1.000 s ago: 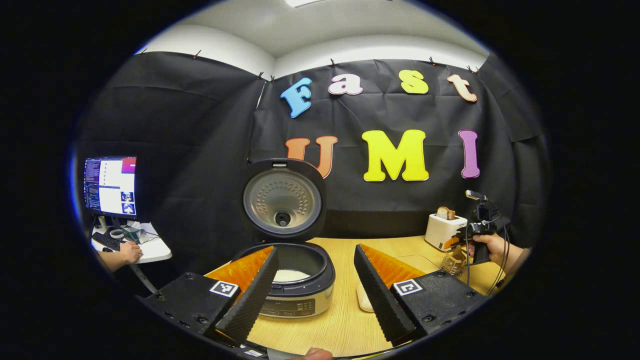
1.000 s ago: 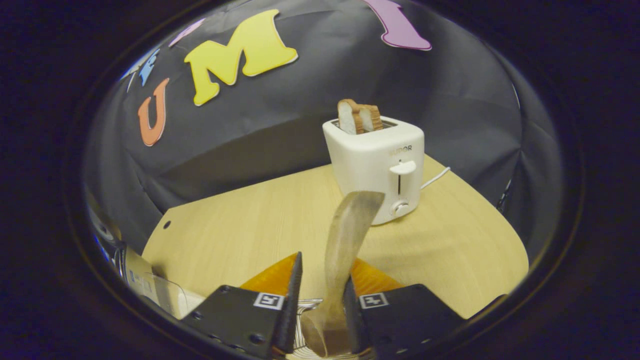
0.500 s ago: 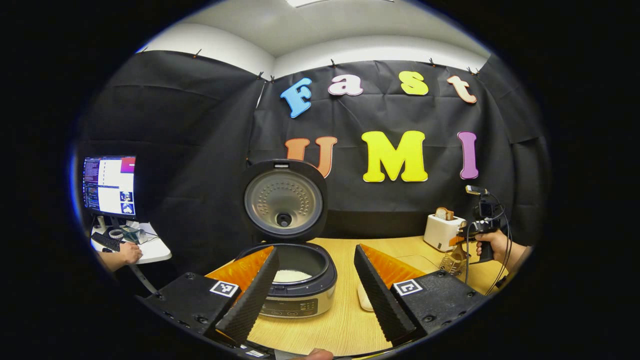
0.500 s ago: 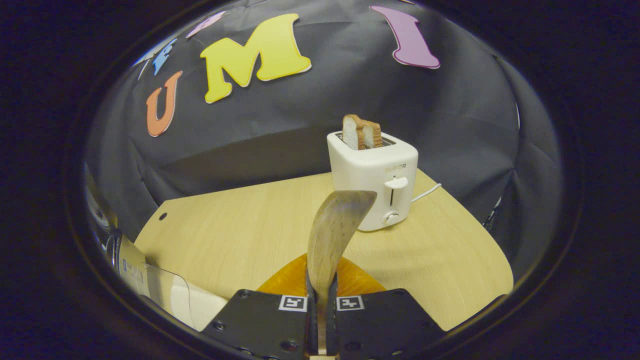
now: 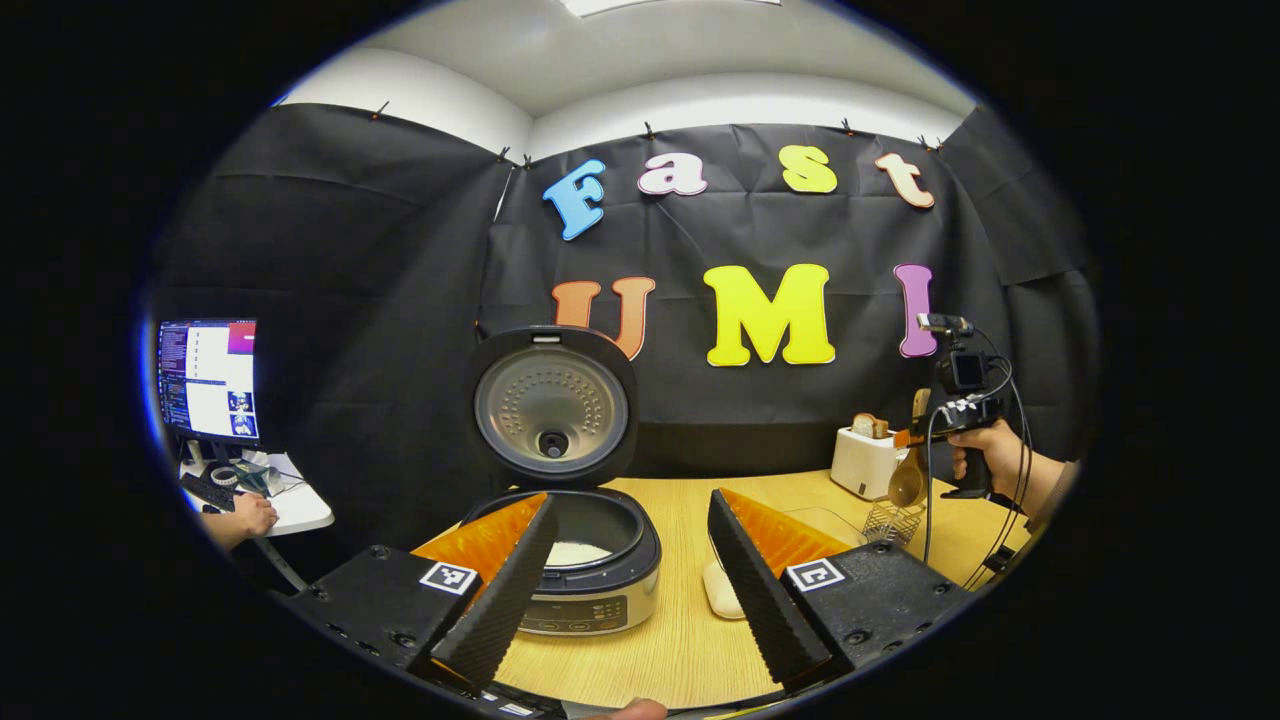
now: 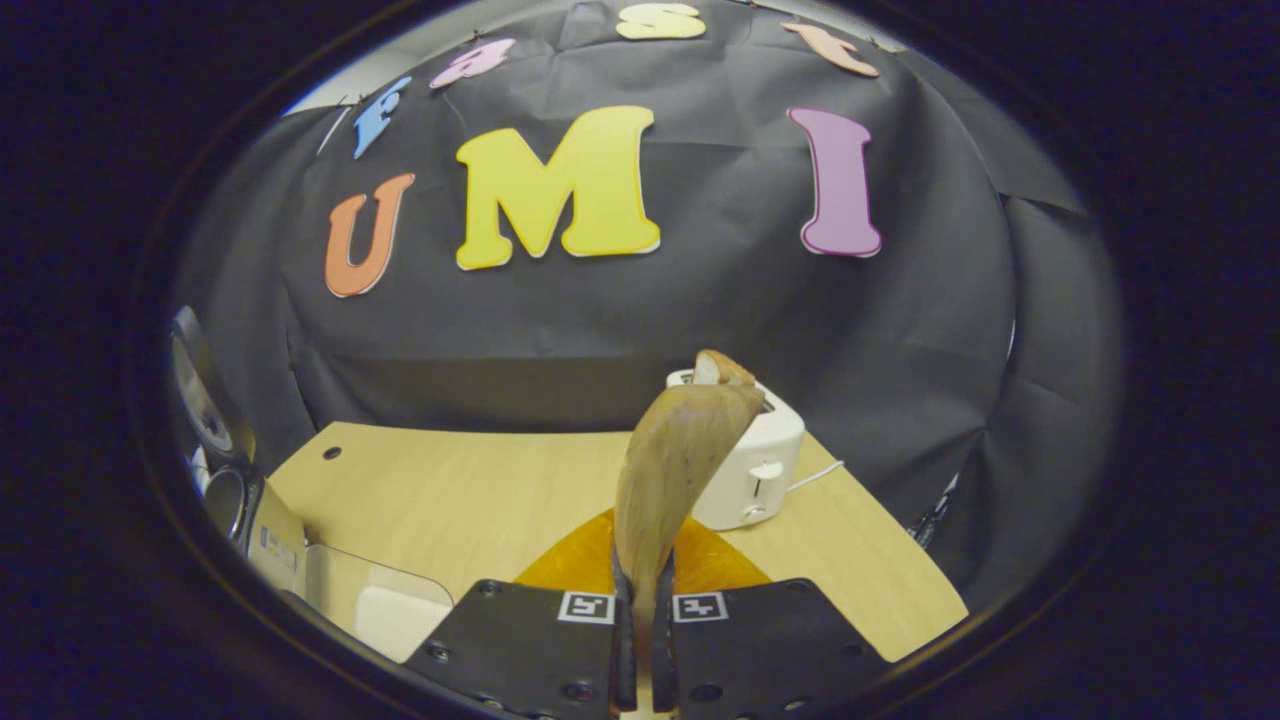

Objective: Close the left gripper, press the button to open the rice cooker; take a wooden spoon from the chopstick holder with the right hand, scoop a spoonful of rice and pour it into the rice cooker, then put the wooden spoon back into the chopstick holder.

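Standing nearly upright, the brown wooden spoon (image 6: pixel 680 450) rose from between the right gripper (image 6: pixel 640 640) fingers in the right gripper view, its long axis running from the handle at 6 o'clock to the broad bowl end, which leaned slightly toward 1 o'clock. Its surface looked smooth and tan, darker along one edge, and the bowl overlapped the white two-slot toaster (image 6: pixel 755 470) standing behind it on the pale wooden table (image 6: pixel 470 490). Both fingers pressed on the handle, so the claw was clamped on the spoon. In the left gripper view the same spoon (image 5: pixel 908 480) hung small at about 3 o'clock, held above the wire chopstick holder (image 5: pixel 890 520) by a hand (image 5: pixel 985 460). The left gripper (image 5: pixel 630 580) had its fingers spread wide and held nothing. Between them, toward 12 o'clock, sat the silver and black rice cooker (image 5: pixel 590 570) with its round lid (image 5: pixel 552 405) standing open and white rice visible in the pot. A clear container of rice (image 5: pixel 725 590) lay just beside the cooker, partly hidden by one finger. At 9 o'clock a lit monitor (image 5: pixel 207 380) stood on a side desk.
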`<state>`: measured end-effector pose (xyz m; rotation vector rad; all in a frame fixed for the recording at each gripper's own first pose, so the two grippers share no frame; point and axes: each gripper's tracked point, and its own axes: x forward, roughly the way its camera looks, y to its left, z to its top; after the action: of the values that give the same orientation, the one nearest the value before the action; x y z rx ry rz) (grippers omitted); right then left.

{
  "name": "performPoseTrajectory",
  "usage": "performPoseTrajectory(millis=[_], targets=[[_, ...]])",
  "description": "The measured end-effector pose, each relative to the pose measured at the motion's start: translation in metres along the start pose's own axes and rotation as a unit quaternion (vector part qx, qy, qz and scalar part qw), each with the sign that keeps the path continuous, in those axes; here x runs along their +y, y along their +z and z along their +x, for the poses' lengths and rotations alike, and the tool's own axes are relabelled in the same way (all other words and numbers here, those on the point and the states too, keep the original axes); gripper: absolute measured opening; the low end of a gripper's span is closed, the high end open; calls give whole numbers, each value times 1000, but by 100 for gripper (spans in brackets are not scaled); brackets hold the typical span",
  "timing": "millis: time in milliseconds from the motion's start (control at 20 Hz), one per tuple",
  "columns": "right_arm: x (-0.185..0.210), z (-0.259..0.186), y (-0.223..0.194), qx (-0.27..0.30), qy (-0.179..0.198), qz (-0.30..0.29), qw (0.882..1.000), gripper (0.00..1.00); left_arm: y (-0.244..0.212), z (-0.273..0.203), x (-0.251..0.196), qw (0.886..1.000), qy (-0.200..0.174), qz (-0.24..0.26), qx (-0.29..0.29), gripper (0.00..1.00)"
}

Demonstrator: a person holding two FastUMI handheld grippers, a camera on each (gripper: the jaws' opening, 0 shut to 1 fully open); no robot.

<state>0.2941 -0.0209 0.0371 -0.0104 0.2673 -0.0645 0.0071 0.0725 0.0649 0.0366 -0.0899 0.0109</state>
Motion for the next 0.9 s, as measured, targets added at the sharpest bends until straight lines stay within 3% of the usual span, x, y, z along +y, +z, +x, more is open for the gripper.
performPoseTrajectory(millis=[350, 600, 900], targets=[[114, -59, 23, -45, 76, -38, 995, 6, -4, 0, 15, 1000, 10, -9, 12, 96], [190, -67, -12, -32, 116, -54, 991, 6, -6, 1, 21, 1000, 14, 0, 14, 96], [216, -34, -80, -6, 82, -71, 994, 8, -7, 2, 32, 1000, 21, -2, 16, 96]])
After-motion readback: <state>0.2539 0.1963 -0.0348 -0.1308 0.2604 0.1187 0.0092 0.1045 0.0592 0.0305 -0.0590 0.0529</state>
